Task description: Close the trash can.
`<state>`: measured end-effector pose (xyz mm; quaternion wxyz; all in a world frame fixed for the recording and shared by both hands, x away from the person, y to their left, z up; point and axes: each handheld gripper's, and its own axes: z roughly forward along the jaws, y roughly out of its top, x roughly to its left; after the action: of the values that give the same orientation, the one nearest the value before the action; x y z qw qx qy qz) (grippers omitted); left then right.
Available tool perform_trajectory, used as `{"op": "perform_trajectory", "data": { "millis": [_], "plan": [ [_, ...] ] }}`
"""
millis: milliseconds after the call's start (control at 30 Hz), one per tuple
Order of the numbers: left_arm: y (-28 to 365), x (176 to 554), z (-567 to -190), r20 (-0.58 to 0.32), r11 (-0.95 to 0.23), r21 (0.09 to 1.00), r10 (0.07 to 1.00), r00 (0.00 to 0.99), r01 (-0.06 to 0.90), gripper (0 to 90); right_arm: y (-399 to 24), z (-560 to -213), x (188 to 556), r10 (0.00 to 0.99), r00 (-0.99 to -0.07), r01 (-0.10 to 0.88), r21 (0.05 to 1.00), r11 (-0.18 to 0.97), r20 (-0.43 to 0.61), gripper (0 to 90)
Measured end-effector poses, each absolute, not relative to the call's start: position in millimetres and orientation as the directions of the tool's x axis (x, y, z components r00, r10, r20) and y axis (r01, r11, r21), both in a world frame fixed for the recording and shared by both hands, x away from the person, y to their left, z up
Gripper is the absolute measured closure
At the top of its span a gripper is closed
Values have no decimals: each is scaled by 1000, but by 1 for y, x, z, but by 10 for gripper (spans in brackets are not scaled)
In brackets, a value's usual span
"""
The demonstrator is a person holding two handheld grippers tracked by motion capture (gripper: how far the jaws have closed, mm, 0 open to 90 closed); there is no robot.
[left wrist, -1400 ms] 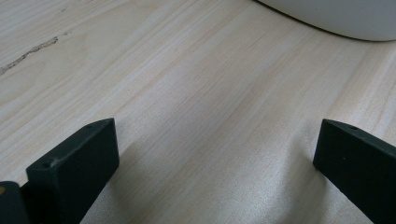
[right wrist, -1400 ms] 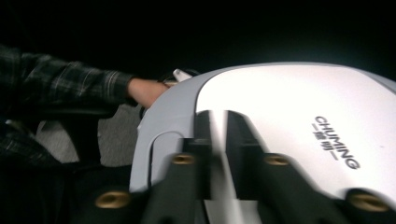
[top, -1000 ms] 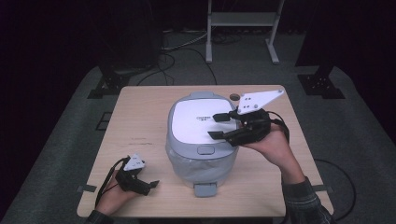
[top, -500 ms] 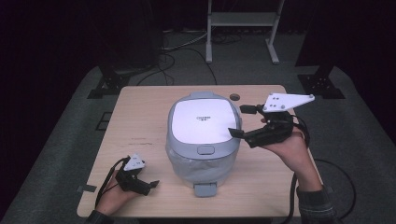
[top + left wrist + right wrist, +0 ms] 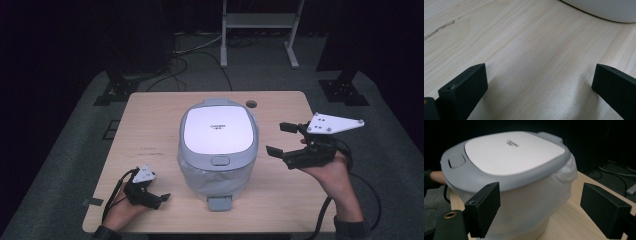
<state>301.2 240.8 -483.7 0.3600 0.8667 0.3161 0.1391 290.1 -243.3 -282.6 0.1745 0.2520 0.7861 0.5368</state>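
A grey-lidded pedal bin (image 5: 218,147) with a white liner stands at the middle of the wooden bench (image 5: 150,120), lid shut, pedal facing the person. The right tongs (image 5: 280,139) hover just beside the bin's right flank — jaws wide apart, holding nothing. The left tongs (image 5: 159,199) rest low on the bench near its front left corner, jaws also apart, well clear of the bin.

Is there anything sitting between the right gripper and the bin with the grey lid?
Nothing visible does. The right gripper is held off the bin's right side with its jaws open toward it, and the table between them is bare. The right gripper view looks straight at the bin's lid and white liner.
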Motion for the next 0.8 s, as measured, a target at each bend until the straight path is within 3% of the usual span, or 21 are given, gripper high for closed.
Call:
{"op": "perform_trajectory", "data": {
  "millis": [800],
  "plan": [
    [241, 301, -484, 14, -542, 711, 648, 761, 448, 0, -277, -389, 286, 709, -701, 430, 838, 336, 75, 123]
  ]
}}
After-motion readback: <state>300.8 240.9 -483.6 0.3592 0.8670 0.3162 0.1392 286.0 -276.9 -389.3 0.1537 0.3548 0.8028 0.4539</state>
